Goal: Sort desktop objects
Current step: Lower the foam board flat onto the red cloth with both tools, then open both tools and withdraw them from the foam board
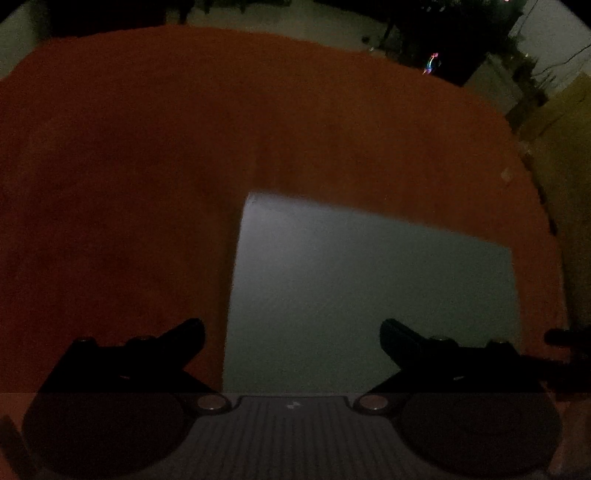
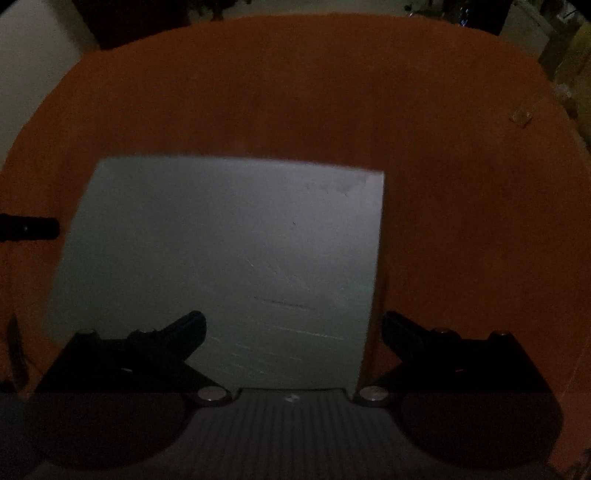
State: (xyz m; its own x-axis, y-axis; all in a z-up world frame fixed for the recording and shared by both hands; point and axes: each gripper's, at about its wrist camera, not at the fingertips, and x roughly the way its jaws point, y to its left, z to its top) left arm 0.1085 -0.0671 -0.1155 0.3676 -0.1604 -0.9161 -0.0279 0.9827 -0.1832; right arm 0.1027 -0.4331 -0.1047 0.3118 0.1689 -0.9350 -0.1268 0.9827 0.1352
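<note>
The scene is very dark. A pale grey-white flat mat lies on a reddish-brown table. My left gripper is open and empty, hovering over the mat's left edge. In the right wrist view the same mat fills the middle, on the table. My right gripper is open and empty above the mat's near right part. A dark finger tip of the left gripper shows at the far left edge. No loose desktop objects are visible on the mat.
A small pale scrap lies on the table at the far right; it also shows in the left wrist view. Beyond the table's far edge are dark furniture and a pale floor. A yellowish surface stands at the right.
</note>
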